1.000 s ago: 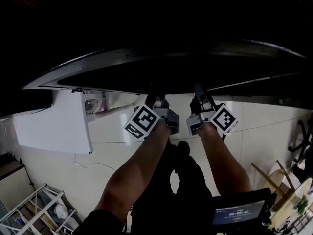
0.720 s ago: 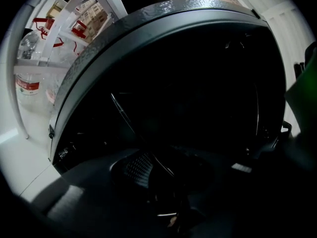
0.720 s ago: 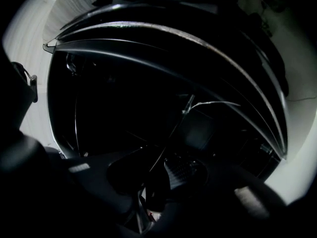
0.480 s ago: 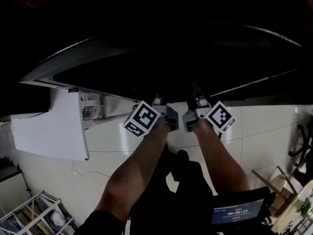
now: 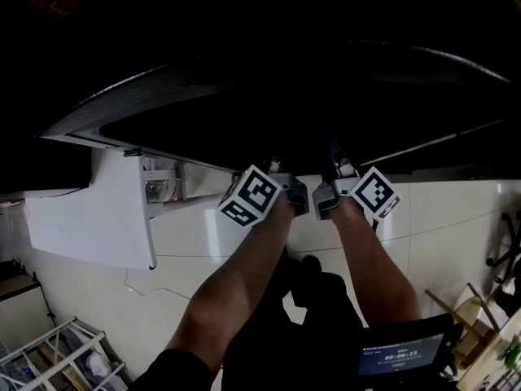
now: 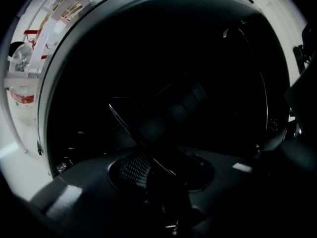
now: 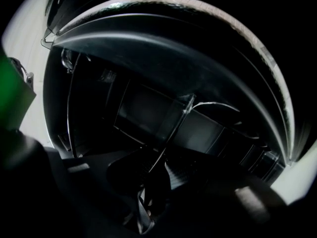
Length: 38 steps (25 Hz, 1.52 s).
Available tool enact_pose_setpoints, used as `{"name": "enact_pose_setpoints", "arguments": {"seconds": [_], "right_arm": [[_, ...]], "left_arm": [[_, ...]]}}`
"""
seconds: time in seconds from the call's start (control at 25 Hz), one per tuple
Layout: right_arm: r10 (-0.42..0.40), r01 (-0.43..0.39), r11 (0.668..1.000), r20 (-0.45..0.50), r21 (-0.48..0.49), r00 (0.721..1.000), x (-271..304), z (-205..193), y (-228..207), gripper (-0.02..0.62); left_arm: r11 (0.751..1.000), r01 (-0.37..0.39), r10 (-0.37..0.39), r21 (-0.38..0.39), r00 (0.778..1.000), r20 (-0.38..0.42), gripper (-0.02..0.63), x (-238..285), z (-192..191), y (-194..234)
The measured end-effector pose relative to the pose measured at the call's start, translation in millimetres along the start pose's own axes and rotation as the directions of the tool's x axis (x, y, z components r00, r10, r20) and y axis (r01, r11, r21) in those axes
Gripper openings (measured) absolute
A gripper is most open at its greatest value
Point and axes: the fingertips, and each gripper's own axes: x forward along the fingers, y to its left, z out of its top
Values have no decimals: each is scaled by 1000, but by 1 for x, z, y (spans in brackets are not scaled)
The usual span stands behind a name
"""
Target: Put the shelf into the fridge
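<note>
The fridge [image 5: 106, 108] gapes as a dark cavity behind a grey rim. Both grippers reach into it side by side. The shelf is a dark glass pane [image 6: 153, 123] with a thin bright edge. In the left gripper view that edge runs slanting down between the jaws of my left gripper [image 6: 163, 171], whose jaws are opening; the ribbed pad [image 6: 130, 168] stands off the pane. In the right gripper view the shelf [image 7: 171, 128] rises from my right gripper [image 7: 157, 171], which is shut on its edge. From above, the left gripper [image 5: 277, 176] and right gripper [image 5: 338, 168] vanish into shadow.
The white fridge door [image 5: 81, 218] hangs open at the left, with items in its door bins [image 5: 159, 182]. A white wire rack [image 5: 49, 365] stands on the pale floor at lower left. A small screen [image 5: 395, 357] and wooden furniture [image 5: 464, 332] sit at lower right.
Both grippers have shifted slightly right and lower at the fridge mouth. The left gripper's marker cube has turned a little. The right gripper keeps its hold on the shelf.
</note>
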Motion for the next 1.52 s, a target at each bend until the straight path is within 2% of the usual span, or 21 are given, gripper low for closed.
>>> {"name": "enact_pose_setpoints", "arguments": {"seconds": [0.08,0.16,0.2,0.28,0.44,0.6,0.72,0.88,0.96,1.0,1.04,1.2,1.32,1.44,1.52], "right_arm": [[-10,10,1000,-4,-6,1000,-2,0,-2,72],[35,-36,999,-25,-22,999,0,-2,5,75],[63,-65,998,-43,-25,997,0,-4,11,103],[109,-110,994,-69,-16,992,-3,-8,20,156],[127,-127,992,-79,15,989,-18,-13,34,177],[127,-125,992,-106,22,986,-32,-17,37,169],[118,-115,993,-119,32,986,-44,-17,38,164],[89,-89,996,-137,3,987,-72,-16,45,152],[79,-82,997,-162,-12,984,-95,-17,55,146],[93,-97,995,-175,-16,980,-106,-16,67,140],[111,-118,993,-191,-27,975,-114,-15,82,125],[201,-232,967,-240,-107,950,-147,-12,154,80],[291,-338,932,-288,-128,912,-184,-15,207,53],[350,-425,888,-343,-174,872,-222,-17,252,25],[346,-439,871,-362,-219,866,-242,-15,273,14]], "left_arm": [[1000,2,-2,-4,1000,2,111,0,2,2],[998,46,-46,-48,999,-3,109,-1,2,-1],[996,70,-71,-55,998,-2,112,-4,2,-4],[995,94,-95,-43,995,-16,162,-11,-2,-9],[995,81,-83,-61,995,-46,148,-24,-8,-4],[996,67,-71,-56,995,-70,96,-36,-12,1],[995,87,-90,-51,993,-80,87,-40,-14,-10],[996,89,-85,25,990,-112,92,-57,-14,-25],[998,60,-64,-32,986,-152,70,-81,-24,-24],[997,55,-64,-58,983,-170,11,-94,-27,-27],[996,64,-75,-68,981,-180,11,-106,-26,-34],[986,156,-163,-53,970,-178,11,-159,-12,-79],[973,226,-229,-37,955,-190,11,-199,-5,-126],[937,338,-309,89,920,-240,11,-236,6,-188],[900,408,-356,153,891,-283,11,-259,8,-222]]}}
